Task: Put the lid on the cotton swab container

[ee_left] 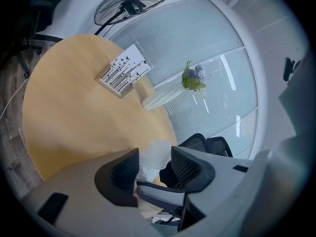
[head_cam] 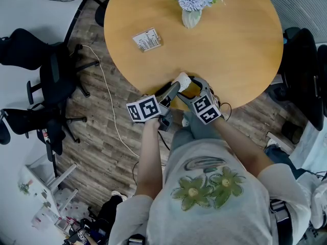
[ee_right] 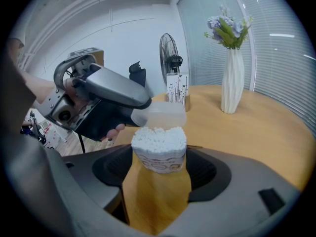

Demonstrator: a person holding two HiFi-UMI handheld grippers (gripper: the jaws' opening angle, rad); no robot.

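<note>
I'm pinching the lid (ee_right: 160,113) in my left hand-held gripper (ee_left: 154,167) over the swab container (ee_right: 158,158) clamped in my right hand-held gripper (ee_right: 160,171); misalignment could crush swabs (ee_right: 159,136).

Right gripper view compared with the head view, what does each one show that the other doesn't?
Only the right gripper view: packed swab tips in the open cotton swab container, with the lid just beyond. Only the head view: the person's flowered shirt and a white cable on the floor. Both: the round table and the flower vase.

Round table (head_cam: 230,50) — wood floor (head_cam: 102,131), black chairs (head_cam: 51,75)
</note>
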